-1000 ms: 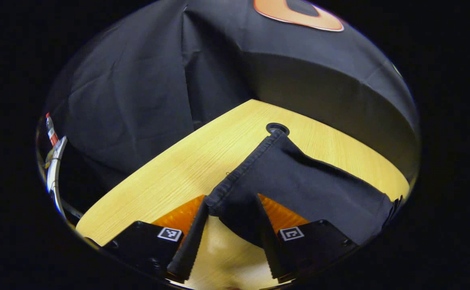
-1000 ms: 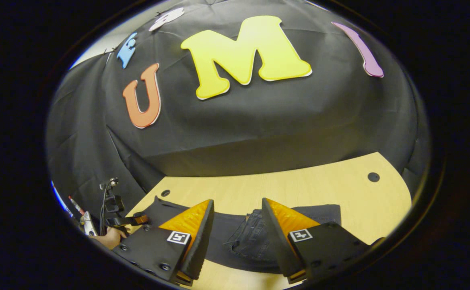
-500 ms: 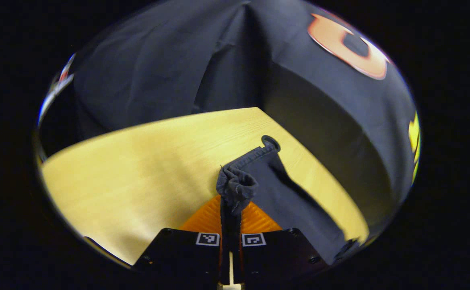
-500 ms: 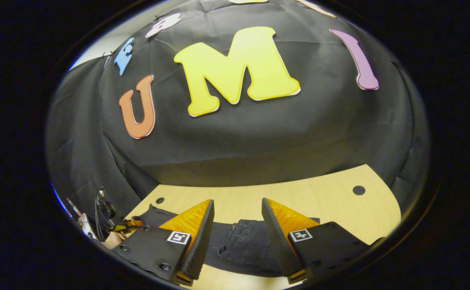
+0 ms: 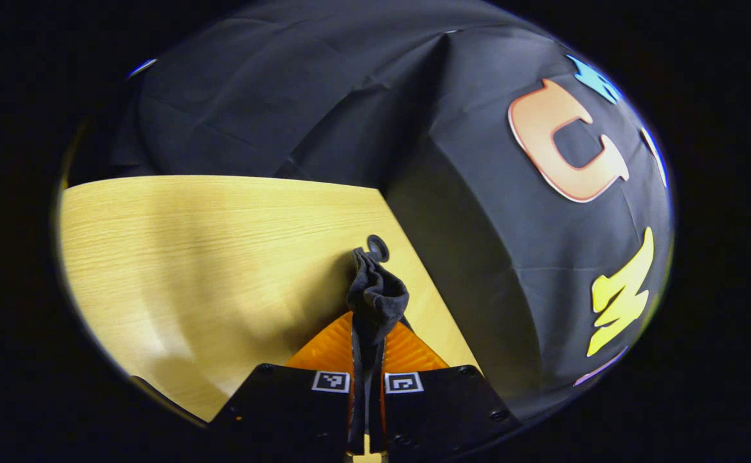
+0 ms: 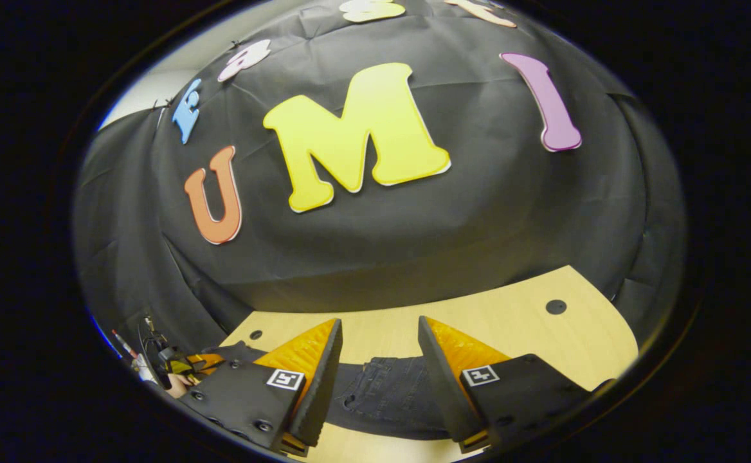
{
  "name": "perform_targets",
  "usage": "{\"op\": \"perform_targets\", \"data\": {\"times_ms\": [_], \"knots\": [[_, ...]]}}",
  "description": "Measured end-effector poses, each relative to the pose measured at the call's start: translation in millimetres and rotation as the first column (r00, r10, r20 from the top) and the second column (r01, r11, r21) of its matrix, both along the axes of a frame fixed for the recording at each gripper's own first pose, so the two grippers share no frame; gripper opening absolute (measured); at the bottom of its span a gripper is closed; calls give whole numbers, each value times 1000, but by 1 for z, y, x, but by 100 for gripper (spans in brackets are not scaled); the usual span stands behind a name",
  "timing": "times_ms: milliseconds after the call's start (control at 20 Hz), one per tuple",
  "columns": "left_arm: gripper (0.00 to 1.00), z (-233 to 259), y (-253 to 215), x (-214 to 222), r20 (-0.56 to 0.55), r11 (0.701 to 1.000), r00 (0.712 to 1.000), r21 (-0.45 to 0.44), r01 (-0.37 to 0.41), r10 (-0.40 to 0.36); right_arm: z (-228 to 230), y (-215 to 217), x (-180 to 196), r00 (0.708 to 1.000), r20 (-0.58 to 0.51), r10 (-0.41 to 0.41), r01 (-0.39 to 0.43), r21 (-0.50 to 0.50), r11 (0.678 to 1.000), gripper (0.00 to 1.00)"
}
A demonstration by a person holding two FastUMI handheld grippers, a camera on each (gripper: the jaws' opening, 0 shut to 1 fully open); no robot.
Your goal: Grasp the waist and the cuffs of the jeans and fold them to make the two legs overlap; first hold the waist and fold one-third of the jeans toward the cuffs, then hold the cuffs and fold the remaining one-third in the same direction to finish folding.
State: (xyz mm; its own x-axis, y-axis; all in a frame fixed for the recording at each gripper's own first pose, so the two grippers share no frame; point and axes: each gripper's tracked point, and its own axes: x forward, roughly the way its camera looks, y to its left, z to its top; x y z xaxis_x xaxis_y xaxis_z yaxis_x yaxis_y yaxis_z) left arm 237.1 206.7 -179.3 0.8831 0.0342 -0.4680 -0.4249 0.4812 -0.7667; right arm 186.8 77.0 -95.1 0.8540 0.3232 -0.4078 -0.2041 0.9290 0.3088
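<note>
Wooden table (image 5: 189, 238), jeans (image 5: 375, 292) pinched.

Desk (image 5: 189, 244): pale wood with a fine straight grain, lit warm yellow, bare across its wide left part in the left gripper view.
Cable holes: one small dark round hole (image 5: 377, 247) near the desk's far edge; in the right gripper view, one near the far right corner (image 6: 555, 307), another near the far left corner (image 6: 256, 334).
Booth wall (image 6: 414, 225): black creased cloth rising straight behind the desk's far edge.
</note>
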Motion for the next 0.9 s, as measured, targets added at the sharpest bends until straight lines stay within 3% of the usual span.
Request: {"op": "perform_targets", "data": {"times_ms": [100, 500, 900], "knots": [[6, 13, -14, 0, 15, 1000, 1000, 14, 27, -27, 6, -15, -5, 1000, 8, -22, 21, 10, 1000, 66], [6, 79, -95, 2, 99, 989, 985, 55, 139, -144, 23, -76, -30, 995, 41, -86, 86, 5, 996, 66], [6, 135, -225, -2, 179, 949, 932, 96, 301, -314, 37, -151, -58, 985, 77, -155, 156, -12, 988, 67]]}}
